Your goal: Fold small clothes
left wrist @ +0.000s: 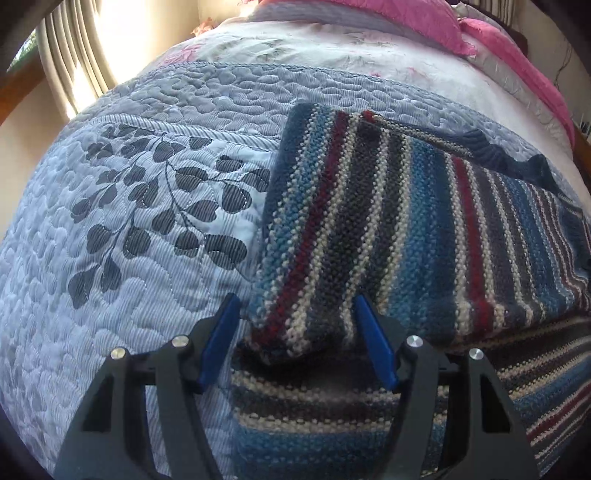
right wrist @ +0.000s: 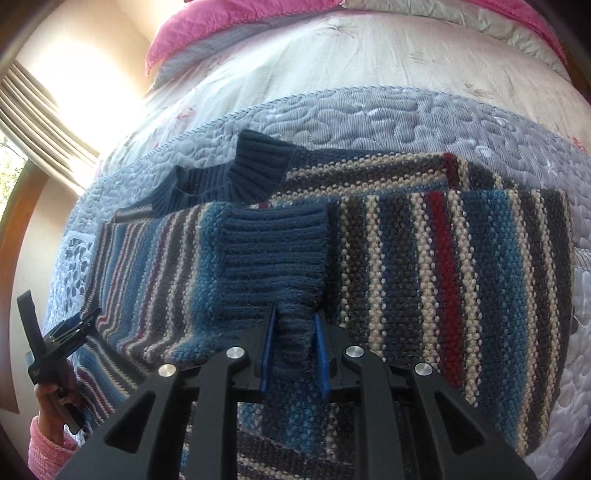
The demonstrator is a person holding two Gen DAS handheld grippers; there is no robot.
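Here, striped sweater (right wrist: 443,266) on quilt (left wrist: 129,184); right hand-held gripper (right wrist: 294,347) pinching its cuff; left hand-held gripper (left wrist: 295,332) spread beside it

no readable text, labels, brands or numbers showed in either wrist view, nothing legible on the striped sweater (right wrist: 443,266), quilt (left wrist: 147,229) or grippers

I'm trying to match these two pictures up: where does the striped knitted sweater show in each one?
Left wrist view: the striped sweater fills the right half, a folded edge between the open left hand-held gripper.
Right wrist view: it spans the centre, its blue ribbed cuff pinched in the right hand-held gripper.
Shared landmark: the pink pillow at the top.
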